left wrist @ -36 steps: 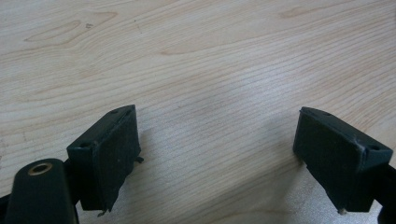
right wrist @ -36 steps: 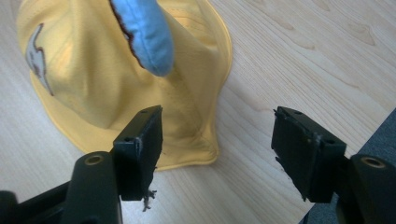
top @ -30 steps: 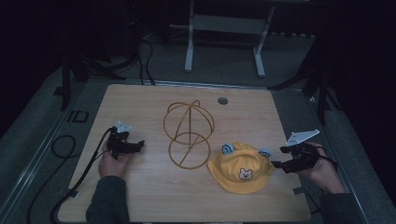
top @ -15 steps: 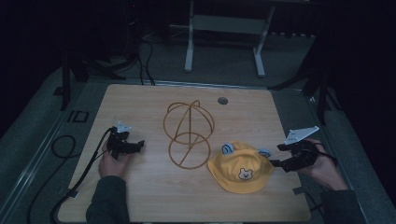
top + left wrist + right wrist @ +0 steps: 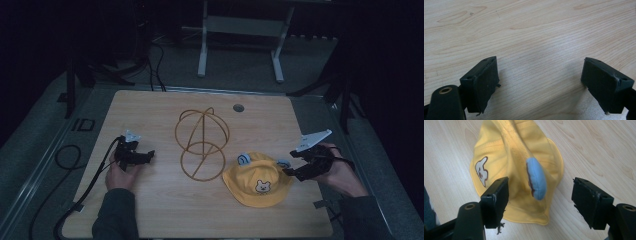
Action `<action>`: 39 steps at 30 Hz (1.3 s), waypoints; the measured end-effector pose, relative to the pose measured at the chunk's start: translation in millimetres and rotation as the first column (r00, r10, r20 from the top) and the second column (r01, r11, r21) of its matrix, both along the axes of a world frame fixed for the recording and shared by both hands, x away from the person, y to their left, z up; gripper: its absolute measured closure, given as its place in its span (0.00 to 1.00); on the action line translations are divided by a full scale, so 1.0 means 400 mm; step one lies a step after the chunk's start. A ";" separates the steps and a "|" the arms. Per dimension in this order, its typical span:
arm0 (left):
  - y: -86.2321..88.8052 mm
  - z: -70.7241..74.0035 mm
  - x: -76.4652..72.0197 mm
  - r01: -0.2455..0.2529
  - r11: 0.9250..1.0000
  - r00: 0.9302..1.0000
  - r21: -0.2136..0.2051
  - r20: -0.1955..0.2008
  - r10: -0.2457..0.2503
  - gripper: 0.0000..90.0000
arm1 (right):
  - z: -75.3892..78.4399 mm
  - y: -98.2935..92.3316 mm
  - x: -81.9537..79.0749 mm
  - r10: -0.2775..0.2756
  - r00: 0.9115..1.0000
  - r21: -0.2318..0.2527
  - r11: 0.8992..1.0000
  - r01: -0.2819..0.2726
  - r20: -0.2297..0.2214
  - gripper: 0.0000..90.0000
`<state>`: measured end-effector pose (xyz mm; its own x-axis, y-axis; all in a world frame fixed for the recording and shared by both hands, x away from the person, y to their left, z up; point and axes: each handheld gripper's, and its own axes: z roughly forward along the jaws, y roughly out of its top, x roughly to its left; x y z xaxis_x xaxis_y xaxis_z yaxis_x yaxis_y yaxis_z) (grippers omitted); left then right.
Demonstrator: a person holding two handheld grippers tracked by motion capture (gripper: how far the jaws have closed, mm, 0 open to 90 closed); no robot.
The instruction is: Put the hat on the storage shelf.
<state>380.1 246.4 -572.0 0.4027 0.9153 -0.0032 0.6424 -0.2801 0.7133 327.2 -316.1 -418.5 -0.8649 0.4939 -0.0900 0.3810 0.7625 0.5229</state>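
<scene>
The only writing in sight is the marking "ID" [image 5: 82, 124] printed on the grey surface just beyond the left edge of the wooden table [image 5: 150, 210]; the yellow hat [image 5: 257, 179] carries no words, only a small white bear-face patch [image 5: 262, 186] on its front. The hat lies flat on the table toward the right near side, just beside the lower ring of a wire hat stand [image 5: 201, 142] that sits at the table's middle, and it bears two blue ear-shaped pads, one of which [image 5: 536, 178] shows large in the right gripper view. The right gripper [image 5: 295, 163] sits at the hat's right edge, pointing toward it, with its jaws spread wide. In the right gripper view the hat's brim and the blue ear lie in the gap between the two black pads [image 5: 499, 200], and neither pad presses on the cloth, so nothing is pinched. The left gripper [image 5: 145, 155] is held low over the left part of the table, well apart from the hat, on the far side of the stand from it. Its jaws are likewise spread wide, with only bare wood grain between them in the left gripper view, and it grips nothing.
</scene>
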 end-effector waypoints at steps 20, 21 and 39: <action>0.000 0.000 0.000 0.000 1.000 1.000 0.000 0.000 0.000 0.16 | 0.017 0.084 0.024 0.099 0.995 -0.085 0.991 -0.101 -0.033 0.37; 0.000 0.000 0.000 0.000 1.000 1.000 0.000 0.000 0.000 0.16 | 0.018 0.092 0.026 0.108 0.993 -0.093 0.989 -0.111 -0.035 0.39; 0.000 0.000 0.000 0.001 1.000 1.000 -0.001 0.000 -0.001 0.16 | 0.006 0.182 0.054 0.184 0.978 -0.185 0.962 -0.201 -0.103 0.50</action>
<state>380.2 246.3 -572.1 0.4040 0.9148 -0.0041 0.6417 -0.2802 0.7139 348.6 -243.4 -416.1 -0.9503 0.2978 -0.0905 0.2534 0.9091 0.3306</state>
